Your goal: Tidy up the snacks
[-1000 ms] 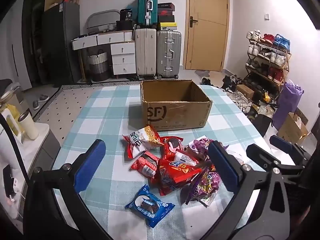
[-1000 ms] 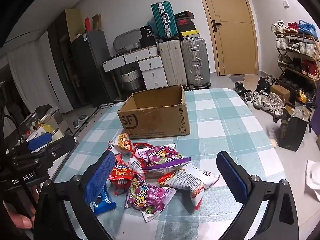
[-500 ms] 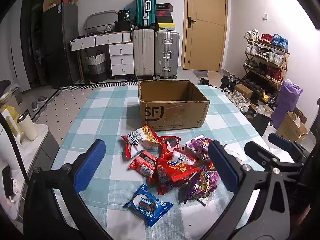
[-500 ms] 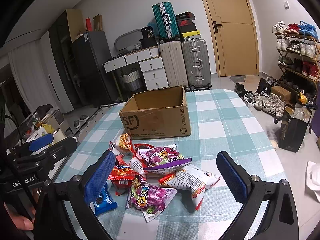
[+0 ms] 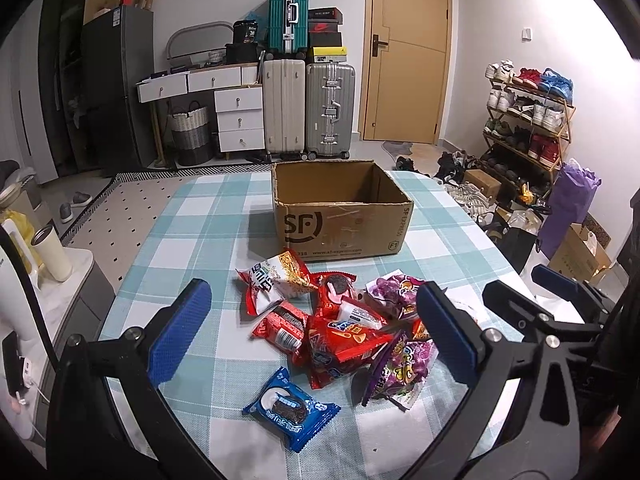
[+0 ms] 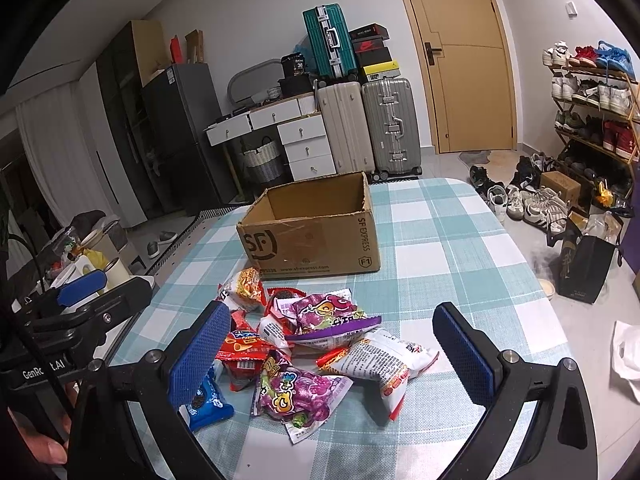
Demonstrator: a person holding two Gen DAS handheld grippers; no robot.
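A pile of snack packs lies on the checked tablecloth (image 5: pixel 192 240) in front of an open, empty cardboard box (image 5: pixel 340 216). The pile holds red packs (image 5: pixel 344 340), purple candy bags (image 6: pixel 296 396), a white pack (image 6: pixel 380 364) and a blue cookie pack (image 5: pixel 290 410). My left gripper (image 5: pixel 314 336) is open and empty, above the near side of the pile. My right gripper (image 6: pixel 332 350) is open and empty, over the pile's right side. The box also shows in the right wrist view (image 6: pixel 316 232).
Suitcases (image 5: pixel 308 112) and white drawers (image 5: pixel 236 116) stand behind the table, beside a wooden door (image 5: pixel 408 52). A shoe rack (image 5: pixel 528 120) and bags (image 5: pixel 568 208) are on the right. A side counter with a cup (image 5: pixel 50 254) is at the left.
Both grippers have drifted slightly back and up from the pile; the box sits a little lower in view. Nothing was taken hold of.
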